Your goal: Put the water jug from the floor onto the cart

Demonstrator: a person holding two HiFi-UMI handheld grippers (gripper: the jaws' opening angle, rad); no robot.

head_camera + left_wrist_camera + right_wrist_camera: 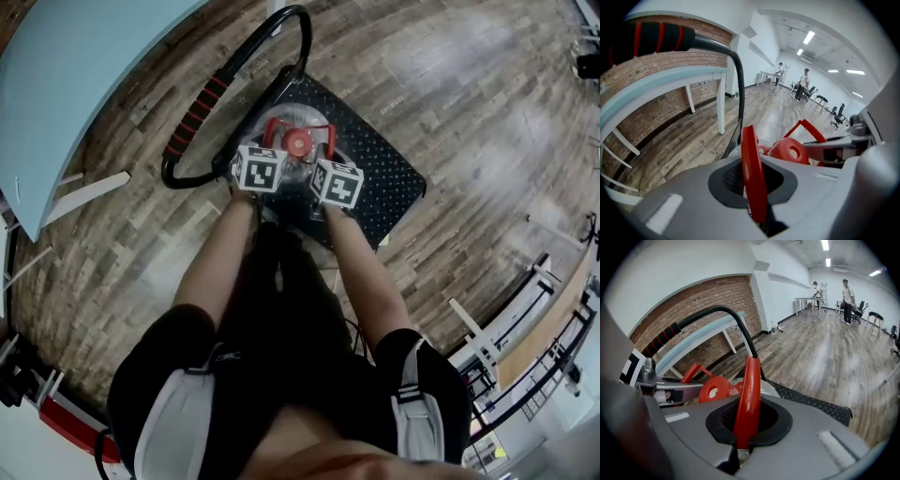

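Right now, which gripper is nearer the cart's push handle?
Left. The left gripper clamps the jug handle on the side toward the push handle; the right gripper clamps it on the far side.

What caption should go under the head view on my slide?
Seen from above, the left tool and right tool grip the water jug by its red handles over the black cart.

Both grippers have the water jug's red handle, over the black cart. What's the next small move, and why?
Probably ease the clear plastic water jug straight down onto the cart's black studded deck: the left gripper and right gripper both clamp its red handle, and it is over the deck, contact unclear.
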